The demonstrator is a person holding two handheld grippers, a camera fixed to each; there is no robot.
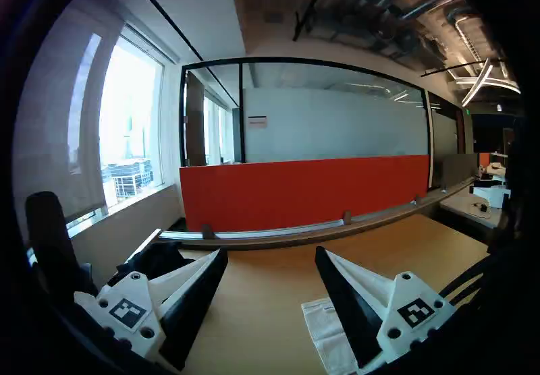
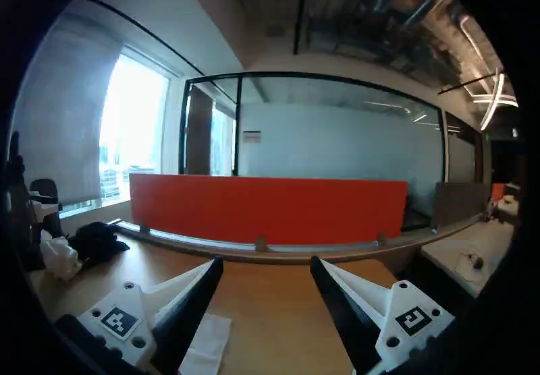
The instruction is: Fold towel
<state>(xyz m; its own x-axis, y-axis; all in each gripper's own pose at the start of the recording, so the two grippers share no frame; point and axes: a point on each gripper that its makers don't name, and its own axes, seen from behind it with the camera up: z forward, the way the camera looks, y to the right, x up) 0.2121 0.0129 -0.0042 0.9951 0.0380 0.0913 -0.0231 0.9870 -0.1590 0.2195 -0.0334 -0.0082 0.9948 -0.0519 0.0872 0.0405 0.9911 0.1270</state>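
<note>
1. Both tools sit nearest: the left tool (image 1: 270,287) and right tool (image 2: 266,294) each have fingers spread wide, gripping nothing, held above the tabletop (image 1: 270,321).
2. White towel (image 1: 322,328) lies flat on the tabletop beside the left tool's right-hand finger. The right gripper view puts the towel (image 2: 206,344) by its left-hand finger, so it probably lies between the tools.
3. Open, raised tools suggest an approach to the towel's edges; folding looks not yet begun.
4. Right gripper view takes in a crumpled white cloth (image 2: 61,253) beside a dark bundle (image 2: 98,240); left gripper view brings that dark bundle (image 1: 152,260) closer.
</note>
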